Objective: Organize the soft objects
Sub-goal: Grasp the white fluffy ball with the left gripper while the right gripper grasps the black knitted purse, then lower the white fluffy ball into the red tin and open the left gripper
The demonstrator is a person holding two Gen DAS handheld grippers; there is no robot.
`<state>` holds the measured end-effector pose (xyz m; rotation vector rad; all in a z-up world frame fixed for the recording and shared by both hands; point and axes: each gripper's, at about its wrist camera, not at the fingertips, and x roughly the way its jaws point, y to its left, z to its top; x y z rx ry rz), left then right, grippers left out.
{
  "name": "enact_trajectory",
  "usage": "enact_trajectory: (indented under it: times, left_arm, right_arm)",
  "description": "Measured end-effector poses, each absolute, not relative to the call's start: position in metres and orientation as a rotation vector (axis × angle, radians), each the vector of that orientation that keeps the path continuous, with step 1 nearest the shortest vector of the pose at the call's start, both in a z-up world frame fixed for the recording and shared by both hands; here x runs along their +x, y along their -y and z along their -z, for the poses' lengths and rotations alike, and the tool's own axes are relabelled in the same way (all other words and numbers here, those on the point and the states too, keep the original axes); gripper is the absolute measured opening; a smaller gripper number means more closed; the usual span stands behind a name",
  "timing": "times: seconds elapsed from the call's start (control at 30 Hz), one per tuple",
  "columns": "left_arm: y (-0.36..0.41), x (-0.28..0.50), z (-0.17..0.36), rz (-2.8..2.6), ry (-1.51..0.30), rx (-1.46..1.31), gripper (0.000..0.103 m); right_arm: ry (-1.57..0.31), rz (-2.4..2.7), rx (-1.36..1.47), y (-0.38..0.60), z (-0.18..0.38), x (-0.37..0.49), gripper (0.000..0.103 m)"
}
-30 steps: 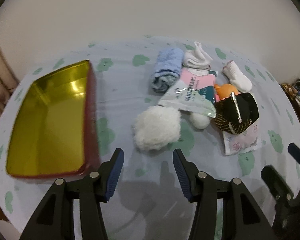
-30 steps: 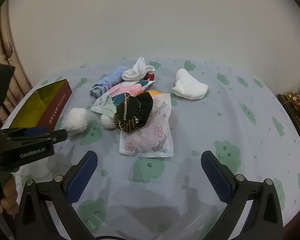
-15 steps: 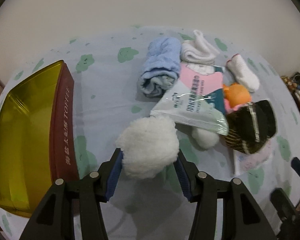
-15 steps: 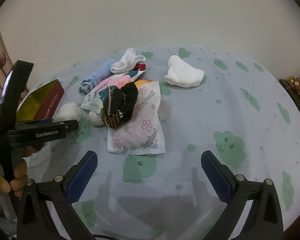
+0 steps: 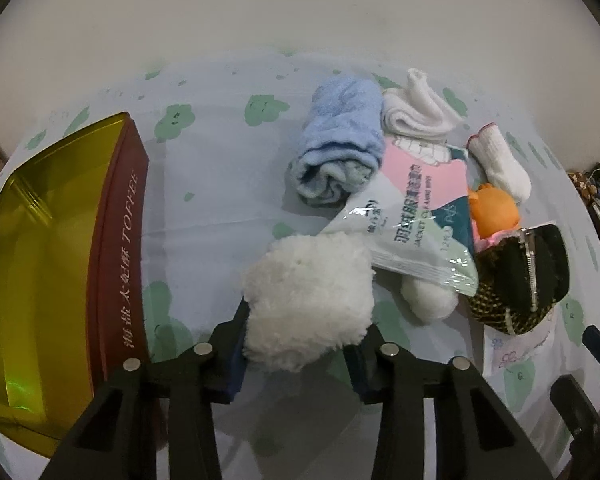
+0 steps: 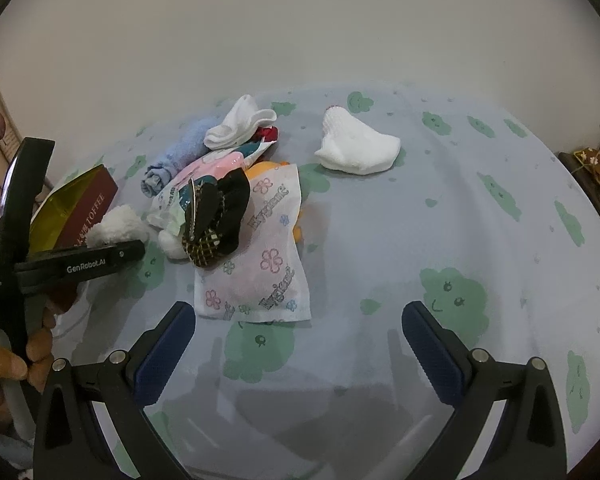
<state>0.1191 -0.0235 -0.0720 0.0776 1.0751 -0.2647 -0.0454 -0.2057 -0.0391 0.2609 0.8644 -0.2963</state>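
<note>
Since the earlier frame, the left gripper [image 5: 300, 344] has advanced down and forward from a stand-off position until the white fluffy ball [image 5: 308, 300] sits between its blue pads, and its jaws are closing on that ball, whose pile already bulges over both fingers. Lying on the green-patterned sheet [image 6: 480, 240], the ball is just right of the open gold-lined toffee tin [image 5: 52, 240] and touches the near corner of the wipes packet [image 5: 412, 216], under whose edge a smaller white pom-pom [image 5: 428, 300] rests. Farther off lie a rolled blue towel [image 5: 340, 148], a pair of white socks [image 5: 416, 112], an orange toy [image 5: 494, 212] and a black mesh pouch [image 5: 524, 276]. From the right wrist view, the right gripper [image 6: 296, 352] hovers over bare sheet near the "Hygiene" tissue pack [image 6: 268, 256], jaws wide apart and holding nothing; a lone white sock [image 6: 356, 148] lies far right. Judged by its look, the ball is very light, compressible and non-fragile, with fuzzy fibres that should resist slipping. Because it yields, the pads probably must close well past first contact to reach a firmer core. A hold across the widest middle, as now, seems best; a pinch on the outer fluff alone might pull loose during the carry to the tin.
</note>
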Motion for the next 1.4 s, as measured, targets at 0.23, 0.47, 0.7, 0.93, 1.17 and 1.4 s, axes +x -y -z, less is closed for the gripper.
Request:
enact_trajectory:
  times: [0.23,0.47,0.7,0.93,1.17,1.4]
  left_arm:
    - [0.024,0.105,0.053,0.306,-1.022,0.070,0.039]
    - [-0.001,0.102,0.030,0.264,-0.994,0.025,0.039]
    - [-0.045,0.101,0.012,0.188,-0.973,-0.018,0.039]
    - [-0.100,0.105,0.008,0.081,-0.954,-0.019,0.039]
    - [-0.145,0.110,0.021,-0.015,-0.968,-0.027,0.039]
    - [-0.170,0.116,0.034,-0.052,-0.998,-0.038,0.039]
  right_arm:
    - [-0.819,0.254,0.187,0.195,0.028,-0.041,0.103]
    - [-0.800,0.179,0.110,0.177,0.019,-0.029,0.075]
    - [-0.796,0.147,0.089,0.168,0.017,-0.017,0.057]
    - [-0.797,0.147,0.016,0.158,0.013,-0.001,0.057]
    - [-0.831,0.169,-0.057,0.147,0.023,0.017,0.056]
    - [-0.864,0.208,-0.093,0.147,0.033,0.029,0.052]
